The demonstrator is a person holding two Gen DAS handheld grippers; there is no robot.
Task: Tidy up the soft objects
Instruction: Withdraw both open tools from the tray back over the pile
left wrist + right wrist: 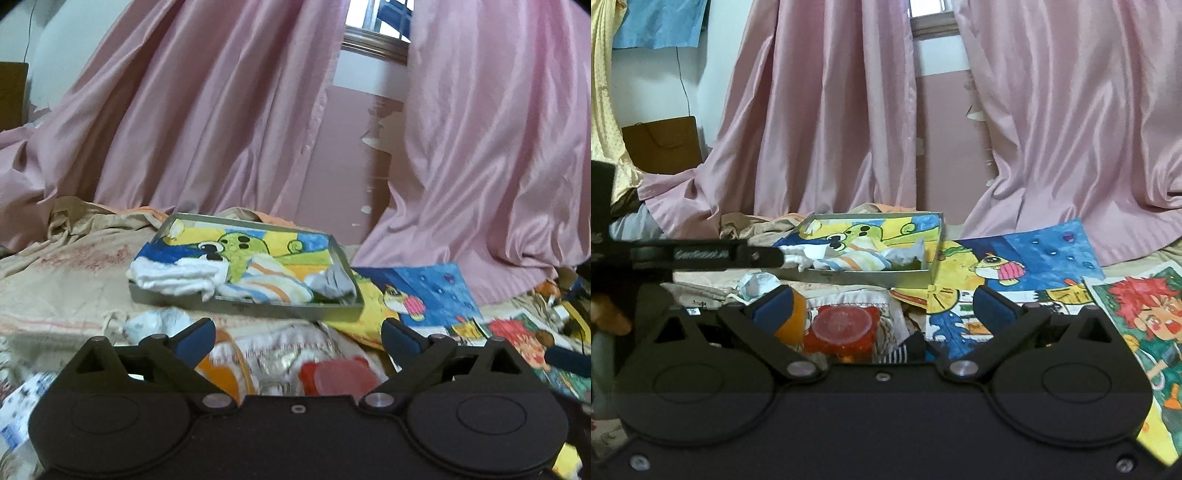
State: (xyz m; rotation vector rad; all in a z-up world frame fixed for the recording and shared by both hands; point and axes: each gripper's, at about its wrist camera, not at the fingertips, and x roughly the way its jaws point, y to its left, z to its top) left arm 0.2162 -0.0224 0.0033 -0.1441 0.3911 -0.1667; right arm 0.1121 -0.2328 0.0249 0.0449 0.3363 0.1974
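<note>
A metal tray (338,314) lined with a frog drawing sits on the bed. It holds a white cloth (177,275), a striped orange and blue cloth (269,282) and a grey cloth (334,282). My left gripper (299,332) is open and empty, just short of the tray's near wall. A crumpled pale cloth (162,319) lies by its left finger. In the right wrist view the tray (871,275) shows ahead, and my right gripper (884,308) is open and empty. A dark striped sock (905,350) lies between its fingers. The left gripper (701,254) reaches in from the left.
A red lidded container (842,328) and an orange object (794,319) lie in front of the tray. Children's drawings (1034,258) cover the bed at right. Pink curtains (221,110) hang behind. Rumpled beige bedding (66,258) lies at left.
</note>
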